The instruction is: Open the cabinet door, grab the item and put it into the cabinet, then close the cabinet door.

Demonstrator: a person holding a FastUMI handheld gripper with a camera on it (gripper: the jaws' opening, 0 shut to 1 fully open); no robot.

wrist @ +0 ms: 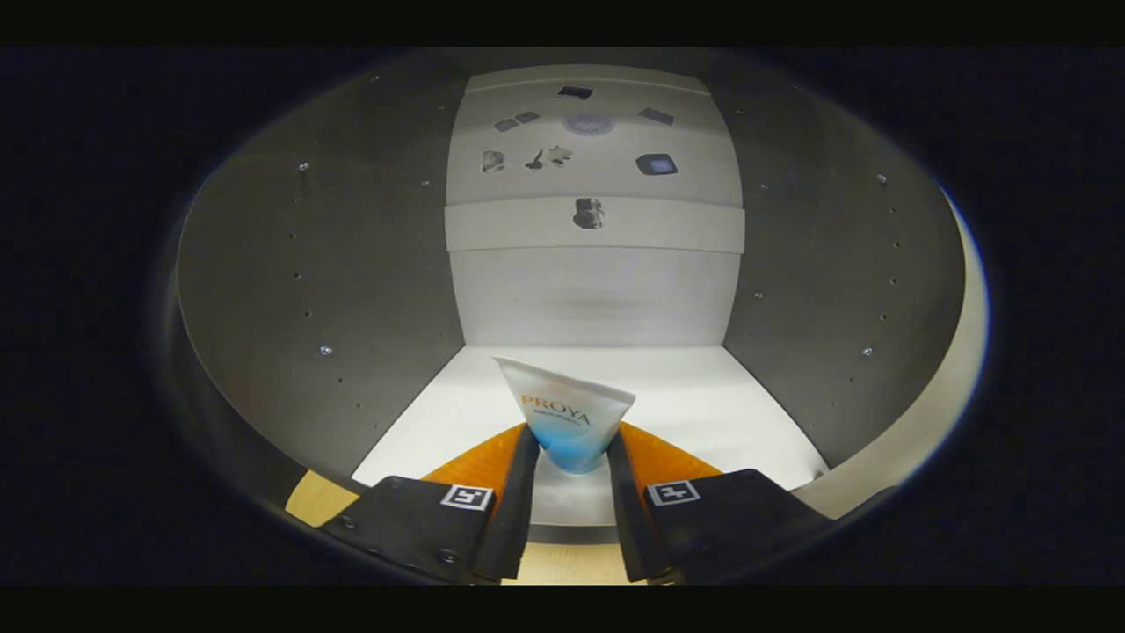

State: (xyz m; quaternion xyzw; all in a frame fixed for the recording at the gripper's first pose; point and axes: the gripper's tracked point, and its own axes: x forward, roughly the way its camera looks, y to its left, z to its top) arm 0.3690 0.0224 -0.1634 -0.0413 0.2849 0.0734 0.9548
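Gripper view: my gripper (571, 440) is pinching a white-and-blue cosmetic tube (567, 418), both fingers pressed on its lower end, flat crimped end pointing up. It's held over the white floor (703, 404) of the open cabinet (352, 290), back wall beyond.

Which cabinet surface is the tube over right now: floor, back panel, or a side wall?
The white cabinet floor. The tube, pinched in the gripper, hangs above it, apart from the back panel and grey side walls.

You can see a strip of pale wooden desk (318, 498) at the near edge, running light and bare under the view's bottom.
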